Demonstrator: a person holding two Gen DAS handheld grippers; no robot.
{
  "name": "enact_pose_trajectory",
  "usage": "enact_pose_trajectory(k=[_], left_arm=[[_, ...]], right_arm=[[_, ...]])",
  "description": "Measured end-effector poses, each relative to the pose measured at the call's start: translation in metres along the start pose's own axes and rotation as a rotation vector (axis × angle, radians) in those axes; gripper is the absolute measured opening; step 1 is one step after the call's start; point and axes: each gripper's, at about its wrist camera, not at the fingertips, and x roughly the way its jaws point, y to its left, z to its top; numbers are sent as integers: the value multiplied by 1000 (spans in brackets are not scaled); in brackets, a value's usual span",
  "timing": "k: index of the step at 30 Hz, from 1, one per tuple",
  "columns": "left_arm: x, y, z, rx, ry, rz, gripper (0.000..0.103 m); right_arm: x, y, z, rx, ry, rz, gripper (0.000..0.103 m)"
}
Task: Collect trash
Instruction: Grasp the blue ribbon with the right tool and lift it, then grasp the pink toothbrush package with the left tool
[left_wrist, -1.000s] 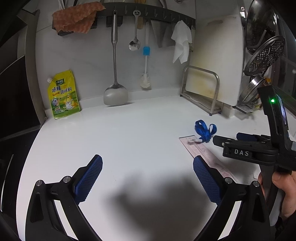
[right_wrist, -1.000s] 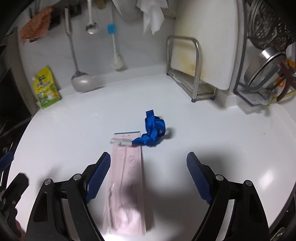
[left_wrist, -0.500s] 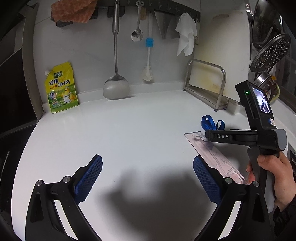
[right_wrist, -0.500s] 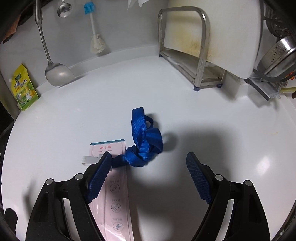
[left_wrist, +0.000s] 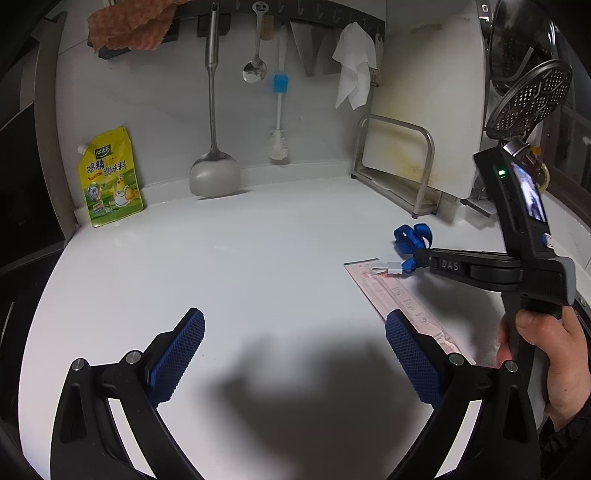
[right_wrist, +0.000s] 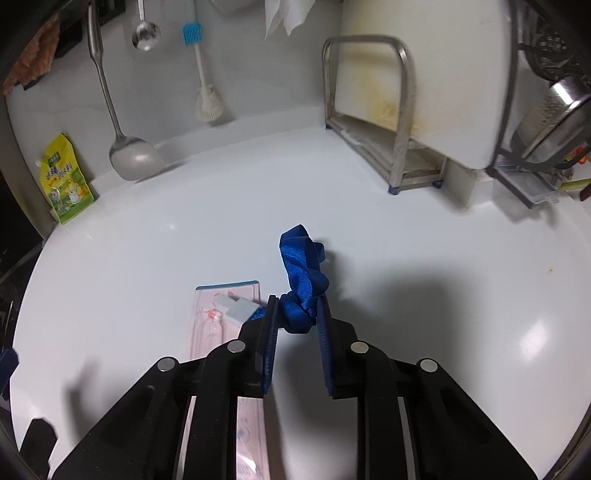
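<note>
A crumpled blue ribbon (right_wrist: 303, 273) with a white clip lies on the white counter (right_wrist: 184, 240), its end over a long pink packet (right_wrist: 225, 317). My right gripper (right_wrist: 295, 306) is shut on the ribbon's bunched lower end, both pads pressing it. In the left wrist view the same ribbon (left_wrist: 412, 238) and pink packet (left_wrist: 399, 295) show at the right, with the right gripper (left_wrist: 419, 258) held by a hand (left_wrist: 546, 354). My left gripper (left_wrist: 293, 343) stands open low over the counter's front, nothing between its fingers.
A yellow seasoning pouch (left_wrist: 109, 177) leans at the back left wall. A spatula (left_wrist: 214, 173), spoon, brush and cloths hang from the wall rail. A cutting board in a metal rack (left_wrist: 406, 158) and a dish rack with steel pans (right_wrist: 546, 122) stand at the right.
My right gripper moved forward from over the pink packet to the ribbon, and its jaws closed onto the ribbon. The left gripper stayed open and barely shifted.
</note>
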Motion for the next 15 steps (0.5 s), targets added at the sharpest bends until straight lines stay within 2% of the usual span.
enact_pose_trajectory(k=[5,11,15], left_arm=[[3,-19,-2,4,18,-19,97],[9,-49,-6,25,49,-47,97],[20,-65,-7,15,87,-50,97]], right_arm=[[-35,-20,-16,1,-66,-32,18],[-81,-50,-44,-5,-159,-139,18],[-97,-68,-60,33,-181,-157,18]])
